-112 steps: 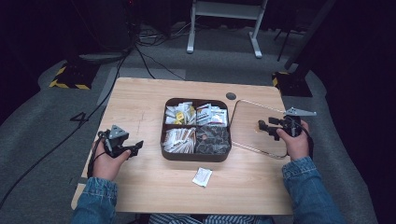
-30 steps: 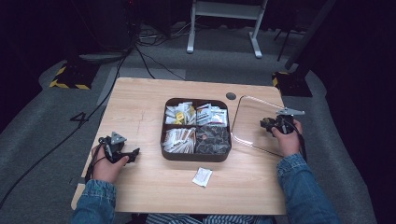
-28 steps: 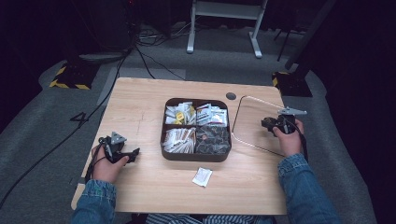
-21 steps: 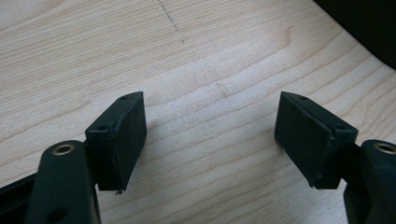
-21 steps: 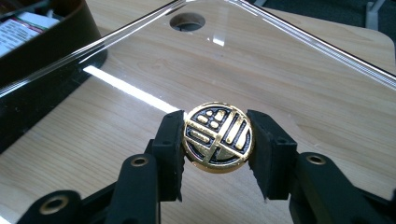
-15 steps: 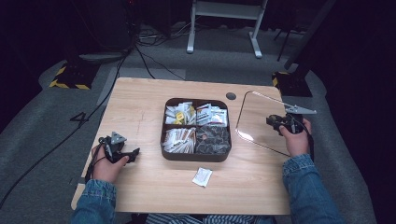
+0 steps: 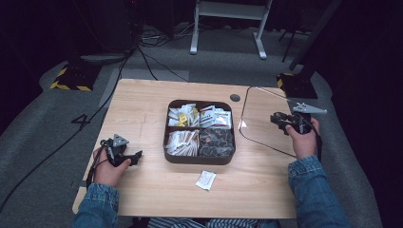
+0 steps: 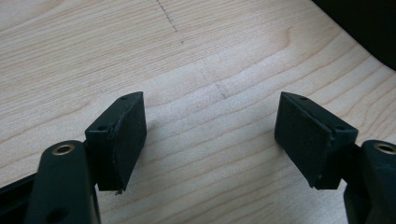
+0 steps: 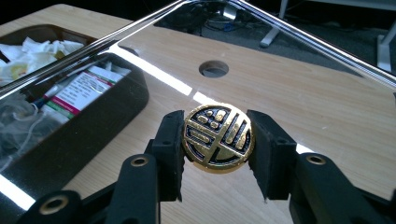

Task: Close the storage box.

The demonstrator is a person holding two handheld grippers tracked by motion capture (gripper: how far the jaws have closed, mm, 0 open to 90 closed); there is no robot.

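Observation:
A dark brown box (image 7: 197,159) with four compartments of tea bags and sachets stands in the middle of the table. To its right a clear lid (image 7: 261,118) with a thin dark rim is tilted up off the table. My right gripper (image 7: 278,119) is shut on the lid's round gold-and-black knob (image 9: 218,138), one pad on each side of it. The box (image 9: 93,126) shows through the clear lid (image 9: 140,28) in the right gripper view. My left gripper (image 7: 135,156) rests at the table's left front, open (image 8: 210,135) over bare wood with nothing between its pads.
A small white sachet (image 7: 206,180) lies on the table in front of the box. A round cable hole (image 7: 235,98) sits in the tabletop behind the box, near the lid's far corner. The table's (image 7: 142,109) right edge is close to my right hand.
My right gripper has risen with the knob, tipping the lid from nearly flat to steeply tilted beside the box. The left gripper has stayed put.

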